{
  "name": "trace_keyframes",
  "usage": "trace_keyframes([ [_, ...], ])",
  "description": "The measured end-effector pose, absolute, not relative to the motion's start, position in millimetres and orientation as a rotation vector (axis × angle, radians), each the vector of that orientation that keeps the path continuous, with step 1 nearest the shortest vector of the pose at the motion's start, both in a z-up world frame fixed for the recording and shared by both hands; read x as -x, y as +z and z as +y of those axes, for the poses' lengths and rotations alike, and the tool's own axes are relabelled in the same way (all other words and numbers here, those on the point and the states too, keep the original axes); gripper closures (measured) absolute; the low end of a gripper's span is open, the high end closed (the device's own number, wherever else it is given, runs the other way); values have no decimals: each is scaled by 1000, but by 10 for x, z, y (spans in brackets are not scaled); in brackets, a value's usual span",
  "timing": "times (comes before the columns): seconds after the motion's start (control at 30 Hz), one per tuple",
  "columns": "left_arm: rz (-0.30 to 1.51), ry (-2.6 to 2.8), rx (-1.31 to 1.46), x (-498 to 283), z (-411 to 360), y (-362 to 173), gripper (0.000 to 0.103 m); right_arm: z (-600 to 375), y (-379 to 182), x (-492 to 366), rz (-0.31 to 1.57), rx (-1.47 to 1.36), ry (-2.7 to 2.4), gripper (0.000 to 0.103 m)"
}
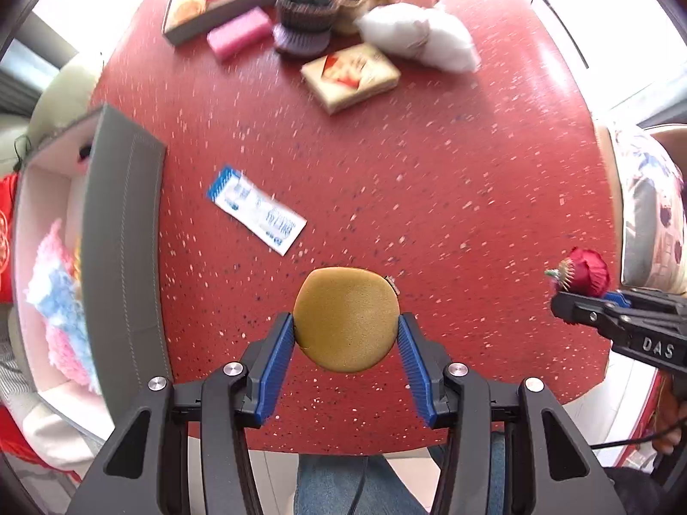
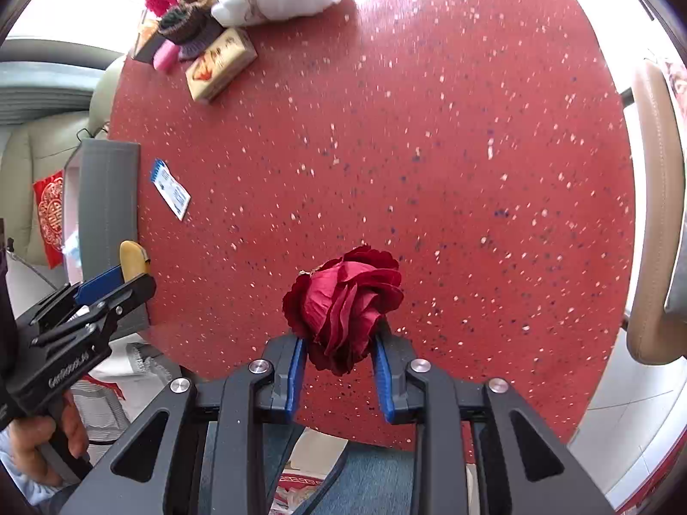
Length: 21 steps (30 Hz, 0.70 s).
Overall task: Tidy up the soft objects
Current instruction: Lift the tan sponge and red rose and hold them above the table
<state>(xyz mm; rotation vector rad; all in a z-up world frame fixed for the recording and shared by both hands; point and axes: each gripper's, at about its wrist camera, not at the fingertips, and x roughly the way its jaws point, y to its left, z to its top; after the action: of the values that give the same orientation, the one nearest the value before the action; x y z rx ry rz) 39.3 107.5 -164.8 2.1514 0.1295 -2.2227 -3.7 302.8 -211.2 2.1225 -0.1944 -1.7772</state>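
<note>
Left hand-held gripper [image 1: 346,329] closed on tan round sponge [image 1: 346,319], blue pads pressing both sides, sponge lifted clear of the red tabletop [image 1: 429,163]. Right hand-held gripper [image 2: 339,349] narrowly closed on red fabric flower [image 2: 343,307], also off the tabletop. Step in hand looks like carrying both to a bin. Grey box [image 1: 122,249] sits just left of the sponge, fluffy pink-blue item [image 1: 64,300] already inside. To do it well: keep squeeze light, sponge already pinched; clear the box's tall wall before lowering; release only once inside. Flower petals loose, grip is low on it, avoid tilting. Blue-white packet [image 1: 256,209] lies near the box, 1 more item to sort
</note>
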Motion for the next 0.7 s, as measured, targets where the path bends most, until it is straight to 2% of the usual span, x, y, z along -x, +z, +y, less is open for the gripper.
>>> trace_keyframes([
  [0.33,119,-2313,-2037,-146,1132,-1234,52,3039,-1739,303,-148,-2021,-1843,71],
  [0.7,134,-2347,-1960,-133,1122,-1063,52,2978,-1509,436,-86,-1936,-1868,71],
])
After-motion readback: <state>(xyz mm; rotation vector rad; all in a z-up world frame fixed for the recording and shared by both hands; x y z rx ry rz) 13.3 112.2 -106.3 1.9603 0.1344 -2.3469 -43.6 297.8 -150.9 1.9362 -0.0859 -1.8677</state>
